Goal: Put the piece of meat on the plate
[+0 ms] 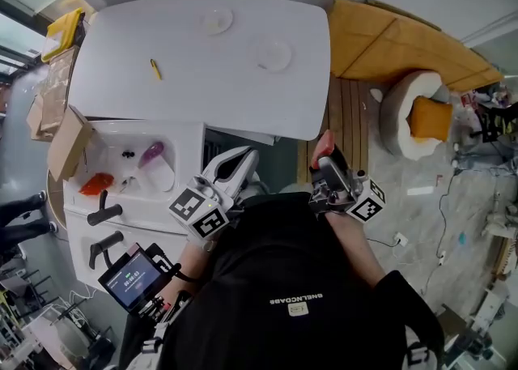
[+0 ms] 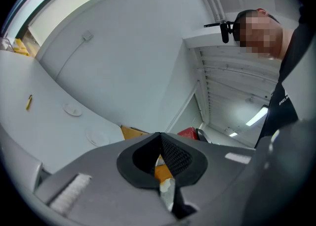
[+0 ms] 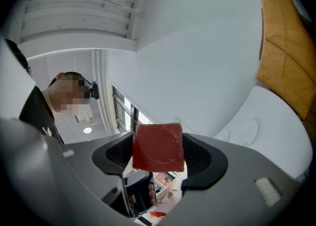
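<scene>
Now, far left: white cart tray (image 1: 188, 138) holding an orange item and a purple one; neither belongs to the task.
Surface: white rounded-oblong surface (image 1: 202, 77), with a short yellow pencil (image 1: 154, 69) lying on its left part.
Plates: two shallow round white plates, the far plate (image 1: 217, 20) and the near plate (image 1: 275, 54), both bare. I cannot tell which one is meant.
Left claw: grey left claw (image 2: 159, 141), pressed together with nothing in it, held near the surface's near edge.
Right claw: grey right claw (image 3: 158, 157), tilted upward, spread wide and pinching the meat between its pads.
Meat: dark red cube of meat (image 3: 158, 143), up in the right claw, just short of the surface's near edge and well apart from both plates.
Risk, slip: the cube stands proud of the pad tips. With the claw tilted up and a long reach ahead, a jolt could likely work it loose over the floor.
Risk, drop: the plates are shallow, so a release from height or off-centre could let the cube roll onto the surface.
Risk, collision: the idle left claw sits close by and could clip the right one.
Writing: marker cubes carry black-and-white squares and no letters. The white print on the black shirt and the green figures on the small screen (image 1: 133, 275) are too small to read.
</scene>
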`<state>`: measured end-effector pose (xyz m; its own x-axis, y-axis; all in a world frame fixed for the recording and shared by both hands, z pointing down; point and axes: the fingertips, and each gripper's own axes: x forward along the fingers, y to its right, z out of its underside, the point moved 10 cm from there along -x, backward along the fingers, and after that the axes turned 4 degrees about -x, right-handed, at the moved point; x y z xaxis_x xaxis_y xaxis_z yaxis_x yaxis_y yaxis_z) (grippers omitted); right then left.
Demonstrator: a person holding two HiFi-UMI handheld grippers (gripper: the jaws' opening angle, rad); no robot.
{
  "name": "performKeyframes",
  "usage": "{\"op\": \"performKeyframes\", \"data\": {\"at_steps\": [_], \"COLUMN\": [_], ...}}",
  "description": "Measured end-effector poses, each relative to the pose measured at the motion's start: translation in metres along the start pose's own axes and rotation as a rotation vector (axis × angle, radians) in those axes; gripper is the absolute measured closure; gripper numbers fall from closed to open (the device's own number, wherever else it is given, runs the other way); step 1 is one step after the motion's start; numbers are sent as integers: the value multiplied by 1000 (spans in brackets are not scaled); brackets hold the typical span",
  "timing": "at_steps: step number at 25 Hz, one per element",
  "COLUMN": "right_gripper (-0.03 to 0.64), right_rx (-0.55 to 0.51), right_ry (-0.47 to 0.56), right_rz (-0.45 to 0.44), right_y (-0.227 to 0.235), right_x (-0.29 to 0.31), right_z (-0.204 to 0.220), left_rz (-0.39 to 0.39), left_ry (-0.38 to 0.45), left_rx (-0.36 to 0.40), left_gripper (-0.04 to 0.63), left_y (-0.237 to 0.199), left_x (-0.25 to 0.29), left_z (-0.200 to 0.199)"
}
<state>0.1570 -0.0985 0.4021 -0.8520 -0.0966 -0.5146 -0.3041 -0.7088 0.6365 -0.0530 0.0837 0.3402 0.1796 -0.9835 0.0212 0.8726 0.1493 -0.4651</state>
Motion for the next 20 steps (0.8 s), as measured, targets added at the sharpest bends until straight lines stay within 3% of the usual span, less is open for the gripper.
{"op": "performKeyframes", "data": {"at_steps": [11, 20], "right_gripper": [310, 310], "right_rx": [-39, -114], "right_ry": [21, -94], "right_rz": [27, 36], "right_y": [6, 43], "right_x": [11, 55], "right_z": [-40, -81], "left_rz": [36, -57], "left_ry": [5, 44], "left_rx": [-11, -17], "left_gripper": [577, 578], "left_y": [1, -13], "left_x": [5, 2], "left_z": [1, -12]}}
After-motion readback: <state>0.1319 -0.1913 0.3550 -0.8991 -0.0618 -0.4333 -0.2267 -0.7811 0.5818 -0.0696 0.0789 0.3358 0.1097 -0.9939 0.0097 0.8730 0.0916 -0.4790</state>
